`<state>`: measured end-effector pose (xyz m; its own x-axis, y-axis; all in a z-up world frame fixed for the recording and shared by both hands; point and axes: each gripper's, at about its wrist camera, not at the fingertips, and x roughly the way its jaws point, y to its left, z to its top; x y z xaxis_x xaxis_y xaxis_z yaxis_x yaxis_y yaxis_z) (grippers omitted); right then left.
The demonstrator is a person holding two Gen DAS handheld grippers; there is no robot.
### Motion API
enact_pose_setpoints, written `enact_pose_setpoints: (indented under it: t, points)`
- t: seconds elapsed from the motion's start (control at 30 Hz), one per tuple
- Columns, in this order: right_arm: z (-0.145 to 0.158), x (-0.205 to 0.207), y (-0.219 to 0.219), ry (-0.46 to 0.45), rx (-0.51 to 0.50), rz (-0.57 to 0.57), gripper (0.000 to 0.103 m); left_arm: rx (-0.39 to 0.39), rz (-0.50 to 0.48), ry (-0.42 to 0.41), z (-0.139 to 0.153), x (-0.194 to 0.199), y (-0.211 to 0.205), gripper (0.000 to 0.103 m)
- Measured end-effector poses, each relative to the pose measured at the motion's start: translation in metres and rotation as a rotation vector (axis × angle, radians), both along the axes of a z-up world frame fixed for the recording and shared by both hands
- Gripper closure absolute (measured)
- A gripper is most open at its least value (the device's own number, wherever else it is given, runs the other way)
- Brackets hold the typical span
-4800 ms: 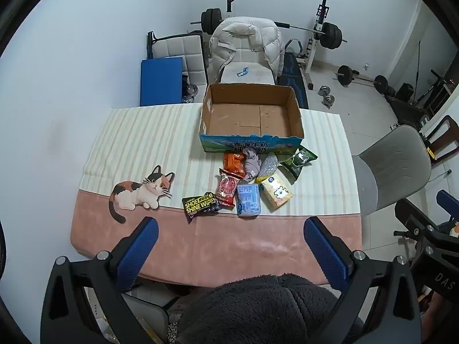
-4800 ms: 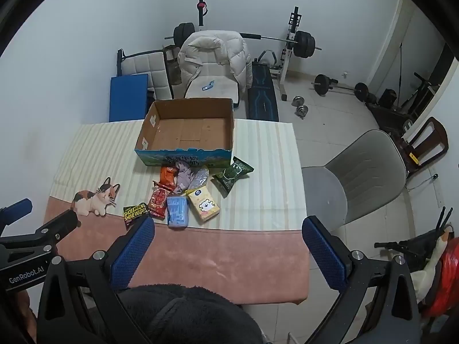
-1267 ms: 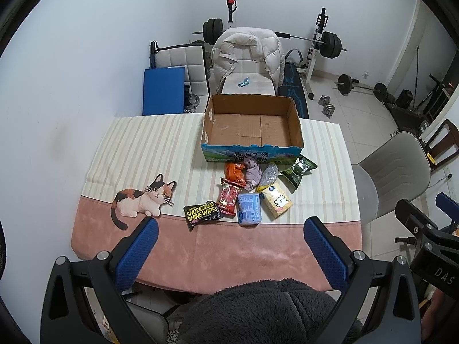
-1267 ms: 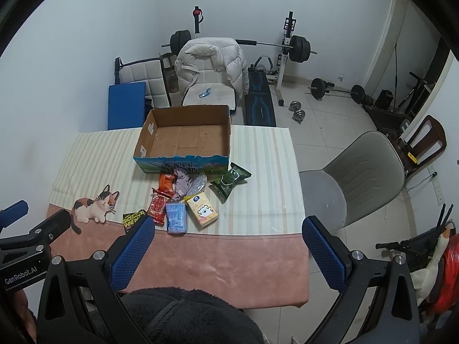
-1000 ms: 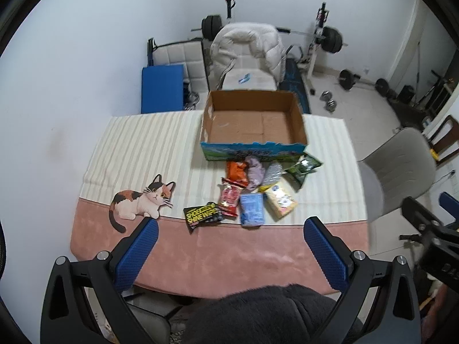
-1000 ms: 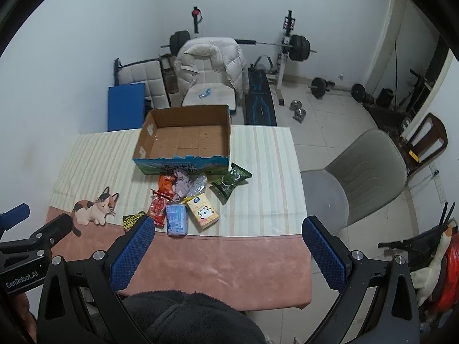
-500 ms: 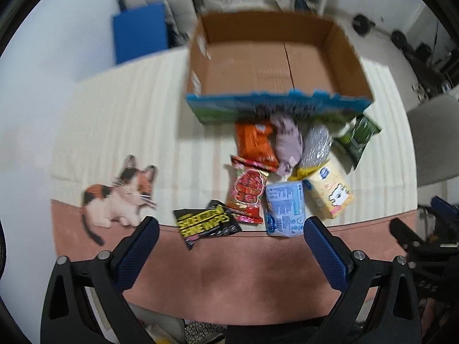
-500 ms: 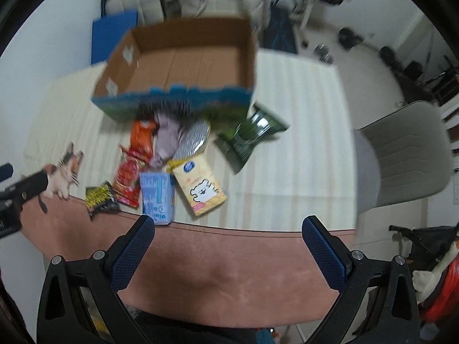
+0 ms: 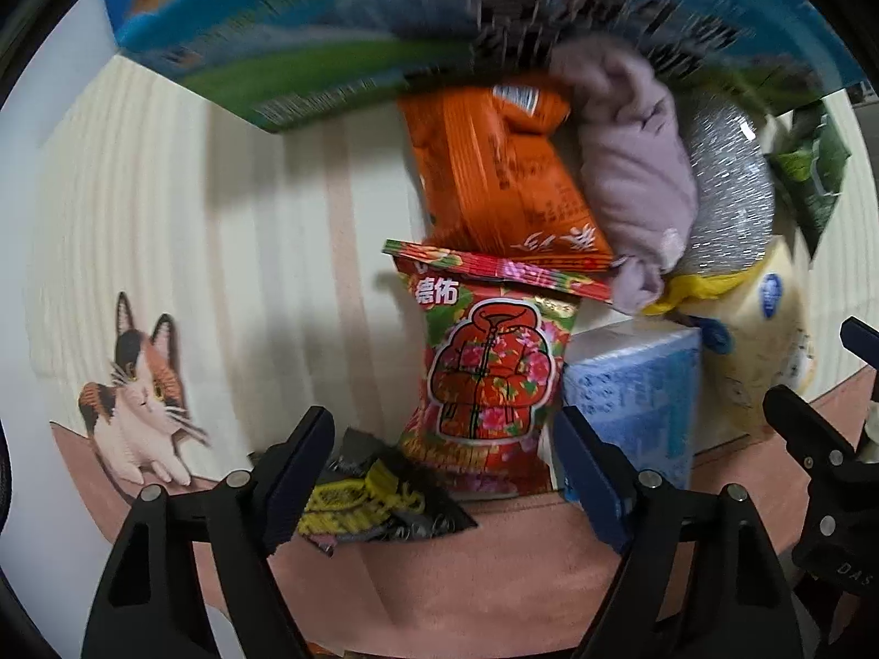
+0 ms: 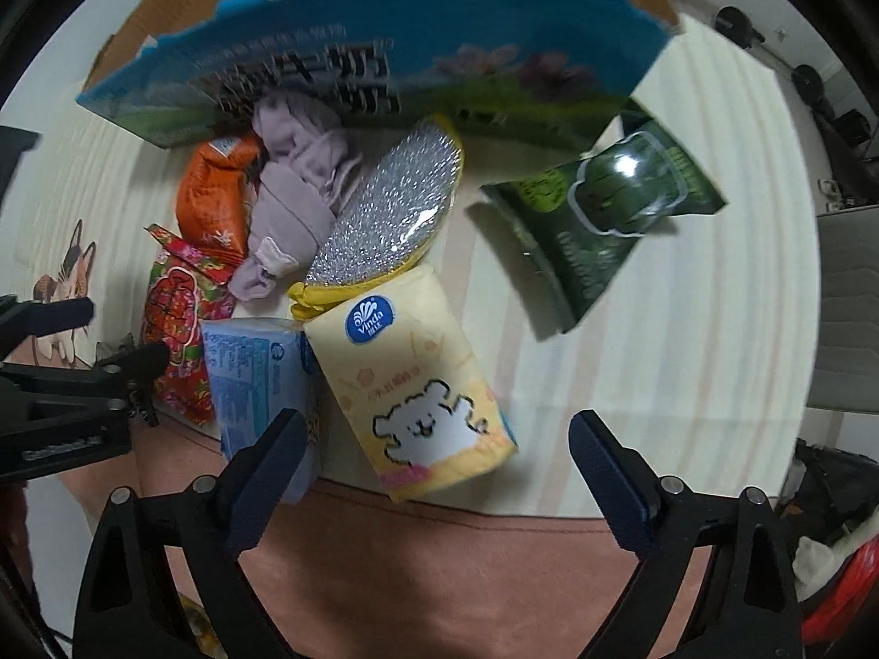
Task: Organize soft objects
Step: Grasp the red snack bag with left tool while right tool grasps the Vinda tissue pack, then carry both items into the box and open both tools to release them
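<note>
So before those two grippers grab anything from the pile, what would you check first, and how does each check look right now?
1. Left gripper open: ok, jaws spread and empty.
2. Right gripper open: ok, jaws spread and empty.
3. Target between the left jaws: ok, the red snack bag sits between them, though the black wipes packet lies by the left finger.
4. Target between the right jaws: ok, the yellow tissue pack is centred.
5. Target free to lift: not ok, the yellow pack's far end is under the silver scrubber.
6. Cardboard box has room: cannot tell, its floor is barely visible.
</note>
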<state>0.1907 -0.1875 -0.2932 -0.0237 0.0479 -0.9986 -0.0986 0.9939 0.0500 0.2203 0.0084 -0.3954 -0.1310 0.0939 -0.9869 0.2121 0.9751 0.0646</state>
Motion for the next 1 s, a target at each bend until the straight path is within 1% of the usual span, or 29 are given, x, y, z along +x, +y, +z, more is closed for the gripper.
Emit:
enact_pose_setpoints:
  t: [0.03,0.07,0.13,0.23,0.3,0.33,0.37,0.43,0.6,0.67,0.73,0.8,0.93,1.0]
  points:
    - [-0.006,0.001,0.002,0.013,0.003,0.003,0.012,-0.002,-0.004,0.010,-0.004,0.000,-0.001,0.022]
    - [-0.010,0.001,0.003,0.025,0.004,0.004,0.013,0.005,-0.004,0.021,-0.009,0.001,-0.001,0.026]
    - [-0.020,0.001,0.006,0.039,-0.002,0.008,0.013,-0.014,0.004,0.036,-0.013,0.001,-0.001,0.031]
    - [-0.034,0.001,0.010,0.066,-0.009,0.012,0.014,-0.026,0.009,0.050,-0.017,0.003,-0.001,0.037]
    - [-0.044,0.001,0.012,0.087,-0.005,0.012,0.020,-0.034,0.003,0.053,-0.018,0.004,-0.002,0.041]
    - [-0.054,0.003,0.013,0.094,-0.004,0.010,0.022,-0.039,-0.002,0.055,-0.018,0.003,-0.003,0.044]
    - [-0.057,0.003,0.014,0.101,-0.004,0.006,0.023,-0.045,-0.001,0.056,-0.019,0.003,-0.001,0.045]
    - [-0.064,0.002,0.016,0.105,0.001,0.002,0.024,-0.056,0.004,0.061,-0.020,0.005,-0.003,0.052]
    - [-0.072,-0.003,0.015,0.119,0.015,-0.016,0.026,-0.075,0.042,0.063,-0.022,0.005,0.010,0.053]
    - [-0.077,-0.005,0.010,0.124,0.016,-0.023,0.026,-0.085,0.067,0.061,-0.025,0.005,0.017,0.051]
    - [-0.076,0.000,0.005,0.129,0.015,-0.021,0.026,-0.098,0.077,0.069,-0.031,0.003,0.021,0.051]
    - [-0.080,-0.002,0.003,0.136,0.004,-0.016,0.027,-0.094,0.071,0.070,-0.032,0.004,0.018,0.051]
    - [-0.105,0.004,0.011,0.133,-0.016,-0.018,0.029,-0.082,0.072,0.060,-0.028,0.002,0.018,0.058]
    - [-0.109,0.003,0.011,0.130,-0.004,-0.033,0.030,-0.088,0.084,0.048,-0.026,-0.001,0.019,0.060]
